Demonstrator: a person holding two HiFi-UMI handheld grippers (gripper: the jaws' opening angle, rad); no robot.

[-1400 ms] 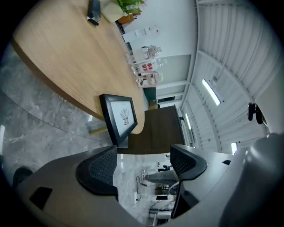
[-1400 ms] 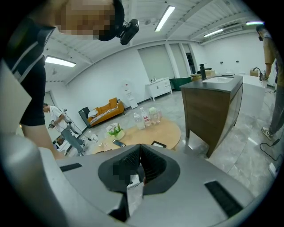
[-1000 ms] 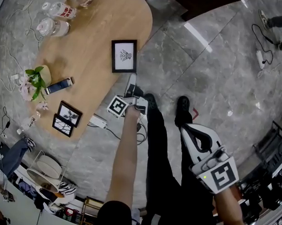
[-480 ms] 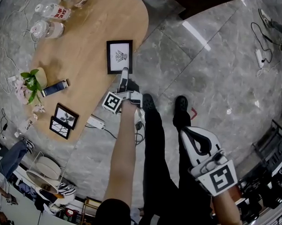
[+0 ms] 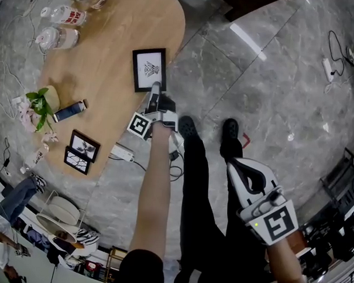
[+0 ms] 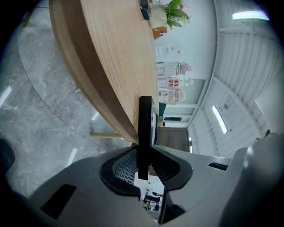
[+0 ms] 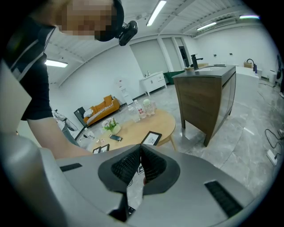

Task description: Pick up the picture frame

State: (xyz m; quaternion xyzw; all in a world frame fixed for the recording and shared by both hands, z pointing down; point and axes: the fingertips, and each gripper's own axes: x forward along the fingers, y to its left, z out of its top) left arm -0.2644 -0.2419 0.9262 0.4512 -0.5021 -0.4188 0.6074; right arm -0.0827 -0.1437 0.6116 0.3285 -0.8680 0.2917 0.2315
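Note:
The black picture frame (image 5: 149,69) with a white print lies flat near the edge of the oval wooden table (image 5: 104,58). My left gripper (image 5: 156,89) reaches over the table rim to the frame's near edge. In the left gripper view the frame's black edge (image 6: 144,124) stands between the pads, and the jaws of the left gripper (image 6: 144,166) are closing with both pads against it. My right gripper (image 5: 234,164) hangs low beside the person's leg, away from the table. It is shut with nothing held, and it looks across at the frame (image 7: 151,138) from afar.
Two small dark frames (image 5: 82,150), a phone (image 5: 70,109), a potted plant (image 5: 41,100) and water bottles (image 5: 62,24) share the table. A white power strip (image 5: 122,153) and its cable lie on the grey stone floor by the person's shoes (image 5: 230,130).
My left gripper has moved forward to the frame's near edge and its jaws have closed onto it. The right gripper has stayed where it was.

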